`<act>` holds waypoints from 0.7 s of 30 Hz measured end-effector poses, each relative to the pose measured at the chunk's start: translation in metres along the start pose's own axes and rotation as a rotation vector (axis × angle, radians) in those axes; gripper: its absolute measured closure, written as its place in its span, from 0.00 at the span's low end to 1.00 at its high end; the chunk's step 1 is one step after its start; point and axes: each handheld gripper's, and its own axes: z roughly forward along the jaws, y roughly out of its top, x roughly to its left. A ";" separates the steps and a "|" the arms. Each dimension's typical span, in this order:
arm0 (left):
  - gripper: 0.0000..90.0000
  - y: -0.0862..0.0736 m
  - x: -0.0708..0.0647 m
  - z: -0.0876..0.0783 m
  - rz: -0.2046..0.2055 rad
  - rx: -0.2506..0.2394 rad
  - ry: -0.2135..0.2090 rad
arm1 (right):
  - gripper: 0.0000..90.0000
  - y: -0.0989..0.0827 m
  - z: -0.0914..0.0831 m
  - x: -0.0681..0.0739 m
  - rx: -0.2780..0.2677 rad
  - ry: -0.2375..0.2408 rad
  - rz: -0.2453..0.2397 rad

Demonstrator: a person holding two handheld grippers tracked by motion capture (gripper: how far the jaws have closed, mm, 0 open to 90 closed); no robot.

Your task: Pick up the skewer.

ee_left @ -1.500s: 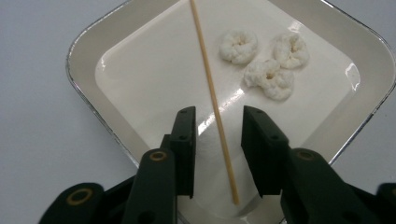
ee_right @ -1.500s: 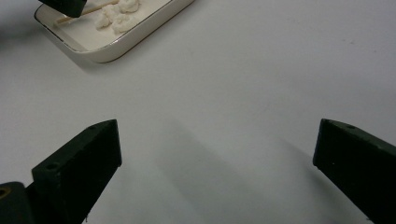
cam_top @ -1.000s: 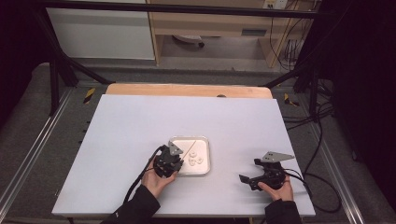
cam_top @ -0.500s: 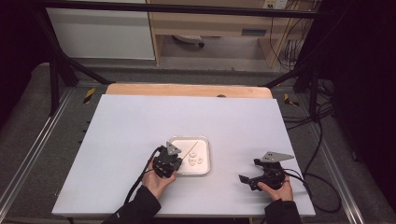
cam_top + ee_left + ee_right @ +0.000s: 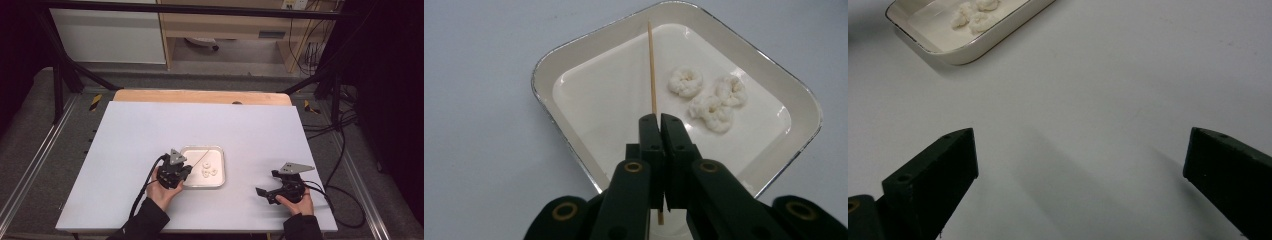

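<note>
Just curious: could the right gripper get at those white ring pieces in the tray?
Probably yes: the right gripper is open, with bare table toward the tray; the ring pieces lie uncovered.

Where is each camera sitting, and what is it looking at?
High view: sits above the person's side, looks forward and down on the table; both forearms, the left gripper and the right gripper show.
Left gripper view: rides the left gripper, looks along its jaws, shut on the skewer, over the tray.
Right gripper view: rides the right gripper, looks across the table between its open jaws.
Shared: the tray and its white pieces appear in all three.
</note>
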 end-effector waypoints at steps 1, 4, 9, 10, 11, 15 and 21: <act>0.98 0.000 0.001 -0.001 -0.001 -0.004 -0.002 | 0.02 0.000 0.000 0.000 0.000 0.000 0.000; 0.98 0.001 0.002 -0.006 0.002 -0.017 -0.009 | 0.02 0.000 0.000 0.000 -0.003 0.000 -0.003; 0.98 0.003 0.002 -0.012 0.025 -0.030 -0.028 | 0.02 0.000 -0.001 0.000 -0.002 -0.002 -0.001; 0.98 0.003 0.001 -0.013 0.031 -0.032 -0.030 | 0.02 0.000 -0.001 0.000 -0.002 -0.002 -0.001; 0.98 0.003 0.001 -0.013 0.036 -0.032 -0.037 | 0.02 0.000 -0.001 0.000 -0.003 -0.002 -0.005; 0.98 0.004 -0.001 -0.016 0.051 -0.040 -0.053 | 0.01 0.000 0.000 0.000 -0.001 -0.003 -0.007; 0.98 0.005 -0.005 -0.018 0.074 -0.048 -0.077 | 0.01 0.002 0.000 0.002 0.003 -0.007 -0.024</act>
